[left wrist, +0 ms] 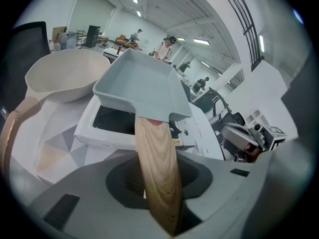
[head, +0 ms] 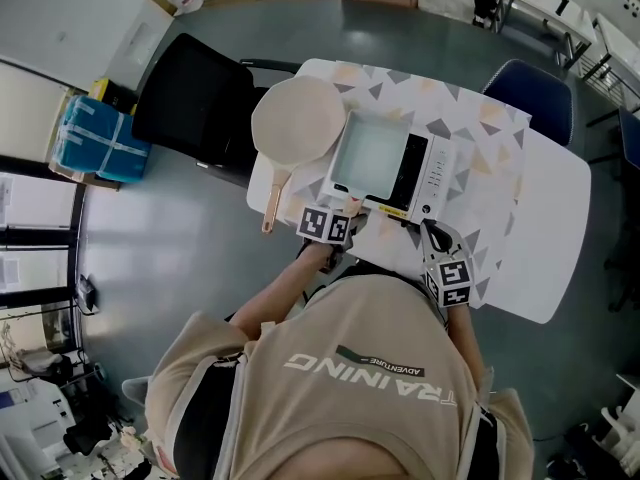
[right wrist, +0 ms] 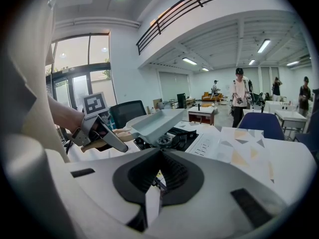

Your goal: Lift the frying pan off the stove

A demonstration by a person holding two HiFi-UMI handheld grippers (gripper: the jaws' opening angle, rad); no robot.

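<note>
Open-plan office hall: desks [right wrist: 202,114], office chairs [right wrist: 128,114], ceiling strip lights [right wrist: 264,46], mezzanine railing [right wrist: 199,4] overhead.

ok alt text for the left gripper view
The left gripper grips the wooden handle of a grey pan, held tilted above a white stove. A cream pan sits on the table at left.

Can't see the stove's [head: 435,168] burner from the head view — covered by the square pan [head: 372,153] — nor the near table [head: 545,218] edge, blocked by the person's shoulders [head: 360,368]. Can't follow the pan's wooden handle [left wrist: 154,143] to its end in the left gripper view, sunk between the left gripper's [left wrist: 157,168] jaws. Can't read the print on the stove's panel: too small.
</note>
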